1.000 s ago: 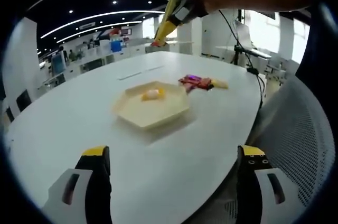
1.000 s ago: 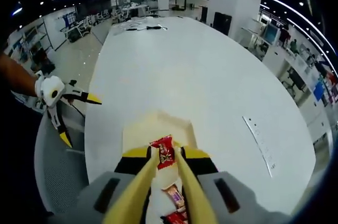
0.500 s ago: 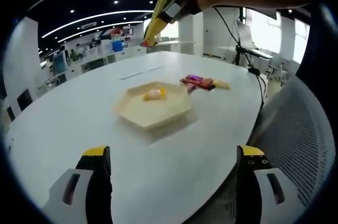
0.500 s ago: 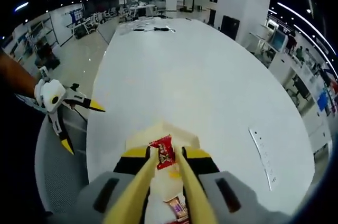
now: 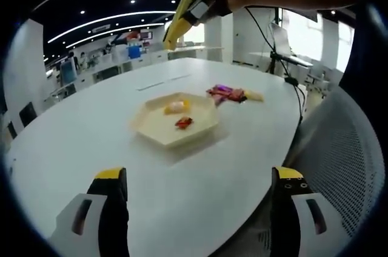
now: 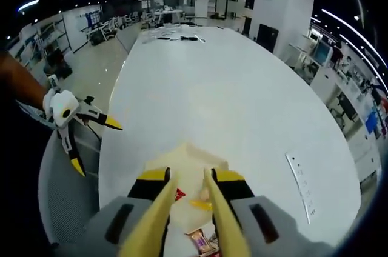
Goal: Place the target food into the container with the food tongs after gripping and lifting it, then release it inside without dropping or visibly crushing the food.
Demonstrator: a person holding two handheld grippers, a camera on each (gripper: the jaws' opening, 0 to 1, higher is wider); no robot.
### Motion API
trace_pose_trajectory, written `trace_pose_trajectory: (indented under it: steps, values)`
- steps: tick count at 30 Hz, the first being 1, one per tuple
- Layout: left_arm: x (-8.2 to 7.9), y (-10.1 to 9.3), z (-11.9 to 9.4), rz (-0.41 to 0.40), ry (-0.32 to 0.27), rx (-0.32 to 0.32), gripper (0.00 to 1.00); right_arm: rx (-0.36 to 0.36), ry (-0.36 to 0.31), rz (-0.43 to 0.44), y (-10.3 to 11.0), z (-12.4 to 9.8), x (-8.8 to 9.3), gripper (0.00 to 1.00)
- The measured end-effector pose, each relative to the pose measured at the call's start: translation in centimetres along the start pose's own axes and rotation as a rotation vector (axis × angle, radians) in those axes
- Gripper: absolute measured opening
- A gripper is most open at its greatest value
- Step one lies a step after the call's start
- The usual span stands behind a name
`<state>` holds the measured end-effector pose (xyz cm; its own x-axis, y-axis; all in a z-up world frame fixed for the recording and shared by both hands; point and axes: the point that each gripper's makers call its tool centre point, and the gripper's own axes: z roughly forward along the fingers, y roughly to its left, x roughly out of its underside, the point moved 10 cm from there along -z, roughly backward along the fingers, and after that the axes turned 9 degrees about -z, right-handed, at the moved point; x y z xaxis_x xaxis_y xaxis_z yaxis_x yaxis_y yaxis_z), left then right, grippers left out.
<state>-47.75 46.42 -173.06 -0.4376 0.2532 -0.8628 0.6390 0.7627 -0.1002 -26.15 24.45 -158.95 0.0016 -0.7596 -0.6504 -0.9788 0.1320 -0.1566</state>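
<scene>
Red candy (image 5: 184, 122) sits in the hexagonal tray (image 5: 159, 136) w/ a yellow snack. Right gripper (image 6: 189, 175) clamps the yellow tongs (image 6: 159, 208), tips apart above it, probably bc release's done. Left gripper (image 5: 197, 179) idles open.

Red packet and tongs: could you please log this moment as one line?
red packet: lying in tray | tongs: empty, above tray | right hand-held gripper: shut on tongs

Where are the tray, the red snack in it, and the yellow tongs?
tray (image 5: 159, 131), left gripper view, bare floor near its front rim
red snack (image 5: 183, 123), left gripper view, middle of the wrapper
tongs (image 6: 188, 207), right gripper view, midway between the two yellow arms
</scene>
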Motion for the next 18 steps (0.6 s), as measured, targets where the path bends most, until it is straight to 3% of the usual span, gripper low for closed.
trace_pose_trajectory:
  steps: [10, 18]
  values:
    - [0.1, 0.0, 0.1, -0.006, 0.008, 0.003, 0.96, 0.012, -0.01, 0.005, 0.0, -0.6, 1.0, 0.26]
    - [0.1, 0.0, 0.0, -0.004, 0.008, 0.009, 0.97, 0.033, -0.018, 0.025, 0.0, -1.2, 2.9, 0.26]
